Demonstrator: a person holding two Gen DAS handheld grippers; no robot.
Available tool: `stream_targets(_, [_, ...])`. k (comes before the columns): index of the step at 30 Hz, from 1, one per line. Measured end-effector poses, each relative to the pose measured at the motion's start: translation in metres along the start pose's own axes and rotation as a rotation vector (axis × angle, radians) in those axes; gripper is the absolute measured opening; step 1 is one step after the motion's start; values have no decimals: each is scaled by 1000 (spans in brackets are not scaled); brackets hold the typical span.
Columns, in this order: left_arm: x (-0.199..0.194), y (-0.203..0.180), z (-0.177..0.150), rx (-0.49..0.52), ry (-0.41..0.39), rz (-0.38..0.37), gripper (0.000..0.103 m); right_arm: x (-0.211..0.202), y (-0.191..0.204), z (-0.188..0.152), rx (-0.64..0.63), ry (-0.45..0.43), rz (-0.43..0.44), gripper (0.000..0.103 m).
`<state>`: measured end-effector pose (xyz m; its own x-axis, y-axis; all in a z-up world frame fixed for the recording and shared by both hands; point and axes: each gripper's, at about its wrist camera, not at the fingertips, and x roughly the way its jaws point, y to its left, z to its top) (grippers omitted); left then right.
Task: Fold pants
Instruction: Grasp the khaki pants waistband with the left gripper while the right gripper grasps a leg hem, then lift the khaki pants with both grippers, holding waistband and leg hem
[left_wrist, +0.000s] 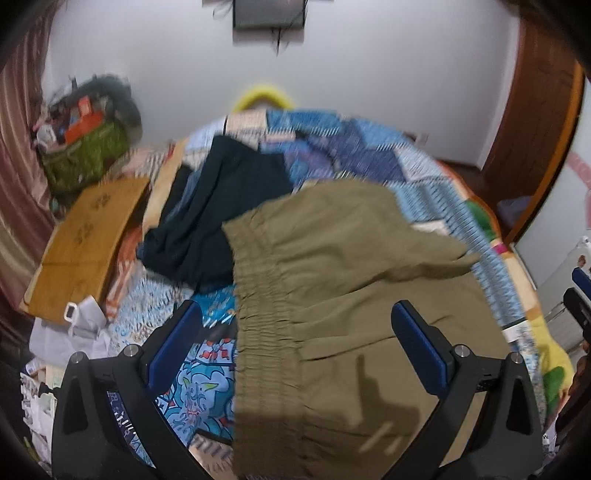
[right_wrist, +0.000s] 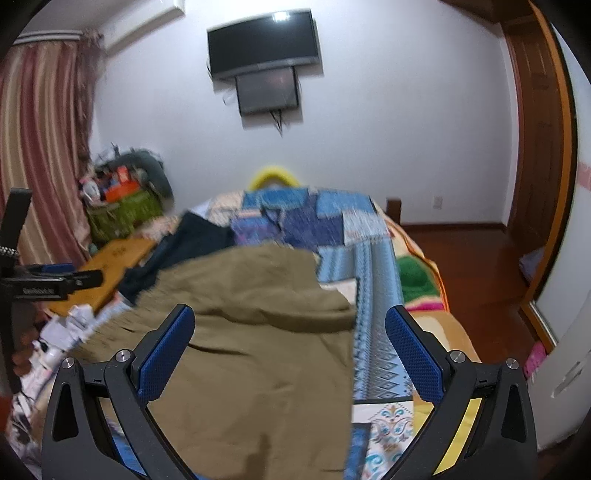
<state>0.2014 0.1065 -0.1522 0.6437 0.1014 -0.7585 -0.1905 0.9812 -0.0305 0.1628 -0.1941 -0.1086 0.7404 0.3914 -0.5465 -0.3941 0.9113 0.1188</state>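
Note:
Olive-green pants (left_wrist: 351, 295) lie folded on the patterned bed cover, their elastic waistband (left_wrist: 266, 306) running down the left side in the left wrist view. My left gripper (left_wrist: 295, 317) is open above the waistband, holding nothing. The pants also show in the right wrist view (right_wrist: 251, 332). My right gripper (right_wrist: 290, 321) is open above their right part and holds nothing. The left gripper shows at the left edge of the right wrist view (right_wrist: 55, 280).
A dark garment (left_wrist: 214, 221) lies on the bed (left_wrist: 369, 147) beyond the pants. A brown cardboard box (left_wrist: 88, 236) and white crumpled paper (left_wrist: 85, 325) are at the left. A green bag of clutter (left_wrist: 85, 147) stands by the curtain. Wooden floor (right_wrist: 480, 266) lies right.

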Motion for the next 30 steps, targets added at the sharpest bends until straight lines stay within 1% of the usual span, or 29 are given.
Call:
stream_targets(4, [41, 22, 3, -5, 103, 22, 103, 33, -23, -5, 32, 117, 13, 102])
stream_targets(6, [55, 31, 4, -9, 135, 28, 103, 51, -33, -8, 37, 174, 26, 100])
stream_targets(8, [67, 38, 6, -5, 156, 30, 103, 71, -39, -12, 21, 244, 36, 88])
stream_targets(9, [72, 41, 6, -1, 166, 30, 103, 78, -41, -15, 12, 265, 40, 85])
stream_targets(11, [79, 45, 7, 7, 190, 28, 103, 95, -46, -20, 2, 316, 53, 77])
stream_targets(12, [83, 48, 7, 10, 200, 27, 103, 101, -48, -20, -3, 332, 55, 74])
stream_targets(13, [88, 51, 7, 12, 213, 35, 101, 108, -49, -21, -11, 349, 48, 69])
stream_targets(14, [91, 52, 7, 12, 225, 36, 96, 115, -50, -21, -19, 365, 45, 65])
stream_targets(15, [95, 53, 6, 12, 239, 30, 94, 121, -53, -20, -22, 374, 47, 63])
stream_targets(17, [105, 57, 6, 7, 271, 8, 90, 131, -54, -19, -28, 392, 55, 55])
stream_targets(20, [114, 56, 4, 11, 300, -21, 88, 146, -55, -19, -41, 438, 62, 47])
stream_targets(23, [119, 55, 3, 14, 310, -42, 88, 166, -59, -22, -51, 500, 55, 46])
stream_targets(25, [122, 57, 4, 0, 317, -70, 88, 169, -56, -26, -81, 512, 39, 45])
stream_targets(26, [124, 57, 3, -14, 323, -88, 88, 167, -53, -29, -102, 511, 19, 41])
stream_targets(27, [125, 58, 3, -24, 330, -106, 87, 167, -51, -29, -118, 511, 11, 39])
stream_targets(28, [128, 57, 1, -37, 341, -126, 83, 165, -49, -32, -132, 512, 8, 34])
stream_targets(29, [130, 57, 0, -45, 350, -143, 80, 164, -49, -33, -138, 514, 7, 25])
stream_targets(30, [131, 56, -1, -49, 359, -162, 78, 163, -49, -34, -139, 514, 0, 21])
